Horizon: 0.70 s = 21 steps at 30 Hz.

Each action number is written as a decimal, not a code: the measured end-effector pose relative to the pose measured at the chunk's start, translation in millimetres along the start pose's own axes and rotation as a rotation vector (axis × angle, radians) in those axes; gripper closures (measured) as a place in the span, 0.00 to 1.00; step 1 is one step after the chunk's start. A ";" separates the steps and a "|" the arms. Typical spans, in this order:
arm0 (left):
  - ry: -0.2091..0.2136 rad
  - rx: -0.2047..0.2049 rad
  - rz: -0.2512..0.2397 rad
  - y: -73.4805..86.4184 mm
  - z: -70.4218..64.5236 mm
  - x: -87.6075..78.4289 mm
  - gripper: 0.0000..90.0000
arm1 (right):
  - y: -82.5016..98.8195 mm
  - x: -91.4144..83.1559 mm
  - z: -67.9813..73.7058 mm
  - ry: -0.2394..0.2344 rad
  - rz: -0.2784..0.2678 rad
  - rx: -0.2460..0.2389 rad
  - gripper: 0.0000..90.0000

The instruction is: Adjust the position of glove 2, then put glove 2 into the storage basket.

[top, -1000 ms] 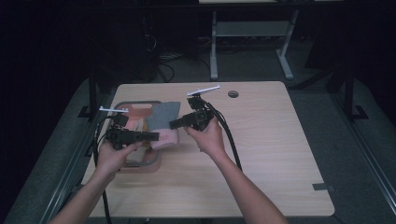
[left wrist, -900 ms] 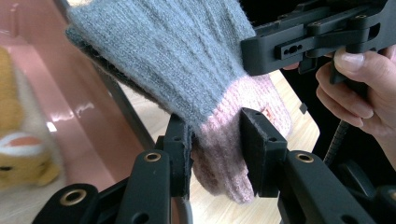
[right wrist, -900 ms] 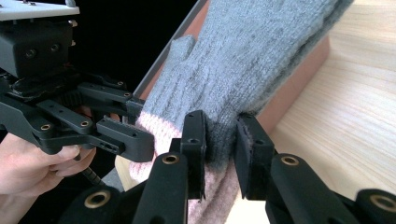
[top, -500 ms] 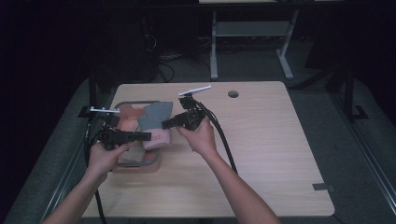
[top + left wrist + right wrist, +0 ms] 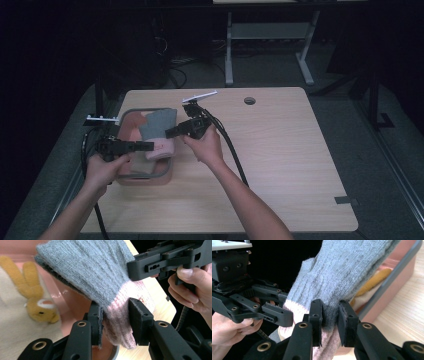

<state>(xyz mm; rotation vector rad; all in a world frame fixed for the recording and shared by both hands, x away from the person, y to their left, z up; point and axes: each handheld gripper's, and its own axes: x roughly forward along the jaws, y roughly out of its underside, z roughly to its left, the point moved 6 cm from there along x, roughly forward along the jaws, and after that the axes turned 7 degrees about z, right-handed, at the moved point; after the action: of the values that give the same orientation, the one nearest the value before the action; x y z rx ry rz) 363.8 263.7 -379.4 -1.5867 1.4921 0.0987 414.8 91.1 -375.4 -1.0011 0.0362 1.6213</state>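
Observation:
A knitted sock [image 5: 159, 123], grey with a pink cuff, hangs over a pink basket [image 5: 165, 173] at the table's left. My left gripper [image 5: 150, 146] is shut on the pink cuff [image 5: 120, 322], jaws pinching the knit [image 5: 87, 270] from both sides. My right gripper [image 5: 170, 133] is shut on the same sock at the seam where grey meets pink [image 5: 330, 312]. The two grippers sit close together, facing each other across the fabric. The right gripper's jaw [image 5: 160, 263] shows beside the grey part. The left gripper [image 5: 269, 312] shows beyond the sock [image 5: 347, 272].
Inside the basket lies a cream cloth with a yellow rabbit figure [image 5: 37, 302]. The basket's grey rim [image 5: 392, 272] runs below the sock. A round cable hole [image 5: 249, 101] is at the table's back. Cables trail from both grippers across the wooden table [image 5: 290, 165].
Both hands have shifted left with the sock held between them, bringing it further over the basket.

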 end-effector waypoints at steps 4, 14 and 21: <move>-0.008 0.001 -0.004 1.6 4.8 -6.1 0.72 | -3.2 6.8 3.7 0.000 0.010 -0.004 0.83; -0.024 -0.018 0.001 6.3 20.6 -18.5 0.75 | -10.5 27.3 9.7 -0.010 0.021 -0.015 0.83; -0.019 -0.053 0.008 10.7 32.6 -22.4 0.78 | -11.4 43.0 8.0 -0.024 0.035 -0.008 0.83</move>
<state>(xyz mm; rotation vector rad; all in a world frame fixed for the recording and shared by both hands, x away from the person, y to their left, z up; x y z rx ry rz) 365.7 303.1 -390.1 -1.6175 1.4926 0.1583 421.1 132.9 -391.2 -0.9921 0.0309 1.6664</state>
